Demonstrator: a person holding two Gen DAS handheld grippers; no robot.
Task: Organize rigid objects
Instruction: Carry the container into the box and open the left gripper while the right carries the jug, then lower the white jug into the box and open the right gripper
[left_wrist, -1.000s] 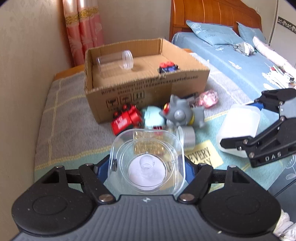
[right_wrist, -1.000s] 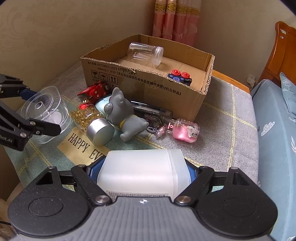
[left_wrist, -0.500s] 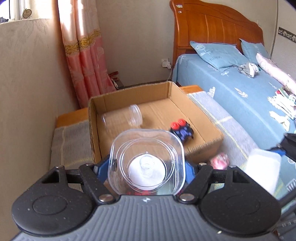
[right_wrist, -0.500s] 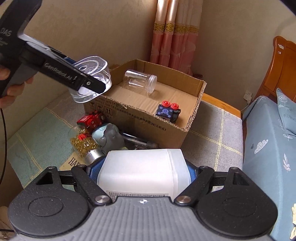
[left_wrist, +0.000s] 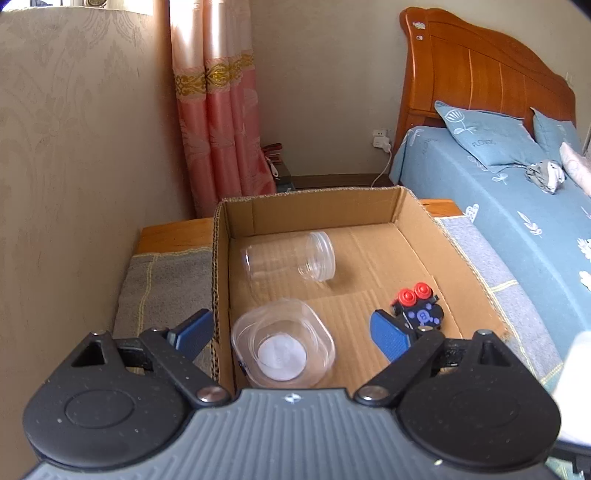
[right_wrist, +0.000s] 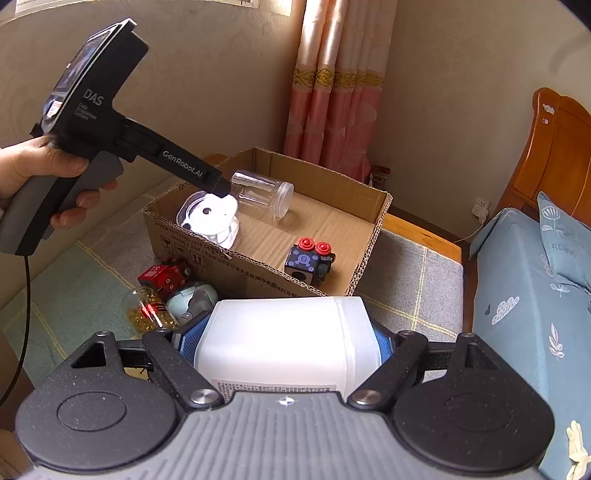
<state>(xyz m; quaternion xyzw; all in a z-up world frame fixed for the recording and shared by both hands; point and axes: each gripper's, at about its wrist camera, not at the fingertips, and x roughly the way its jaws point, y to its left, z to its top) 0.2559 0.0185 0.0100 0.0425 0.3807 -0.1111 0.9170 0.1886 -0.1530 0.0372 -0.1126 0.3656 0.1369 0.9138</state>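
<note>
My left gripper (left_wrist: 291, 334) is open above the near left corner of the cardboard box (left_wrist: 406, 218). The clear square container (left_wrist: 282, 350) sits free between its spread blue pads, inside the box; it also shows in the right wrist view (right_wrist: 210, 218). A clear jar (left_wrist: 291, 256) lies on its side in the box, and a blue toy with red buttons (left_wrist: 419, 306) sits at the right. My right gripper (right_wrist: 284, 341) is shut on a white plastic bottle (right_wrist: 284, 343) and holds it in front of the box (right_wrist: 373, 221).
On the cloth before the box lie a red toy (right_wrist: 164, 275), a jar of yellow capsules (right_wrist: 147, 308) and a pale blue toy (right_wrist: 194, 297). A wall is on the left, pink curtains (left_wrist: 218, 122) behind, a blue bed (left_wrist: 517, 206) on the right.
My left gripper carried the clear container up and over the box, then opened and let it go inside. My right gripper rose with the white bottle toward the box.
</note>
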